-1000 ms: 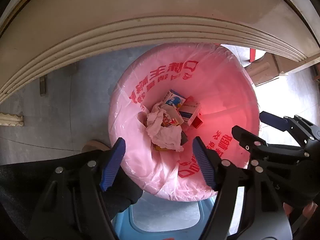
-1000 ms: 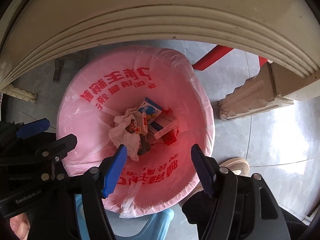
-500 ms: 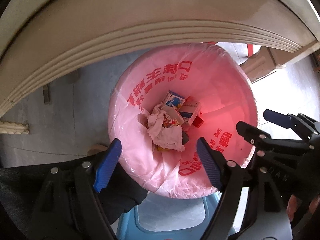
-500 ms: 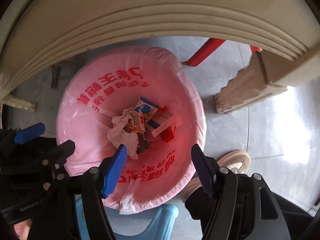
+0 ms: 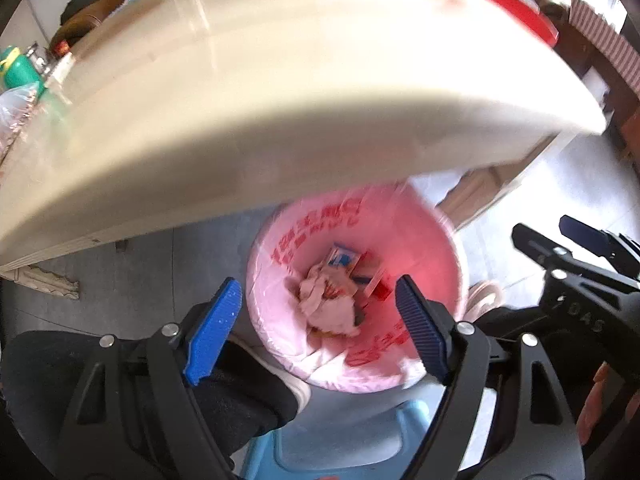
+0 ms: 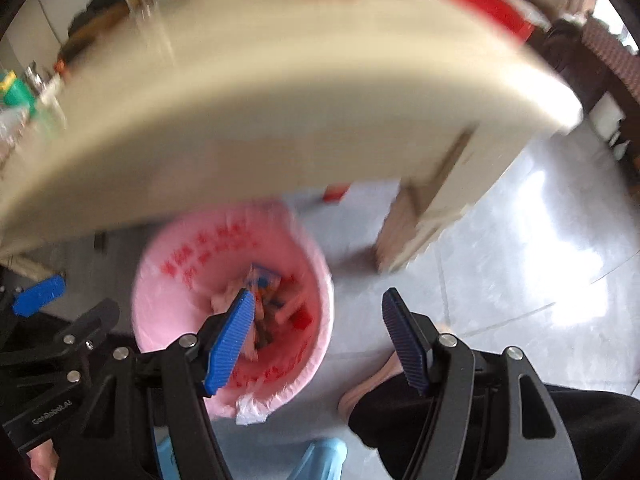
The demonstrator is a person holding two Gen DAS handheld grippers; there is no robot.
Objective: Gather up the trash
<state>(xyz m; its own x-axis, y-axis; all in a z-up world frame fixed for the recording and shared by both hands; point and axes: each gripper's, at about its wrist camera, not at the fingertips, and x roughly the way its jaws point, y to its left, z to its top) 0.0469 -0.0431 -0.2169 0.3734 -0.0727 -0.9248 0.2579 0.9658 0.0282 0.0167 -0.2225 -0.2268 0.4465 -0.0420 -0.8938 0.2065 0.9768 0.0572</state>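
A bin lined with a pink bag (image 5: pixel 424 240) (image 6: pixel 168 292) stands on the floor under the table edge. Inside lie crumpled tissue (image 5: pixel 330 310), a blue and white carton (image 5: pixel 342 258) (image 6: pixel 262 278) and red boxes (image 5: pixel 382 290). My left gripper (image 5: pixel 320 326) hangs well above the bin, its jaws opening, nothing between the blue pads. My right gripper (image 6: pixel 318 344) is also above the bin's right rim, jaws opening and empty. Each gripper shows in the other's view: the right gripper (image 5: pixel 580 248) and the left gripper (image 6: pixel 48 320).
A cream table top (image 5: pixel 280 100) (image 6: pixel 280 92) fills the upper half of both views, with a green bottle (image 5: pixel 16 72) and a glass on it. A blue stool (image 5: pixel 360 440) sits below me. A person's shoes (image 6: pixel 376 380) and dark trouser legs flank the bin. Grey floor tiles (image 6: pixel 520 260) lie to the right.
Both grippers have risen away from the bin, so it looks smaller and the table's top surface has come into view. Both sets of jaws stand wider than before.
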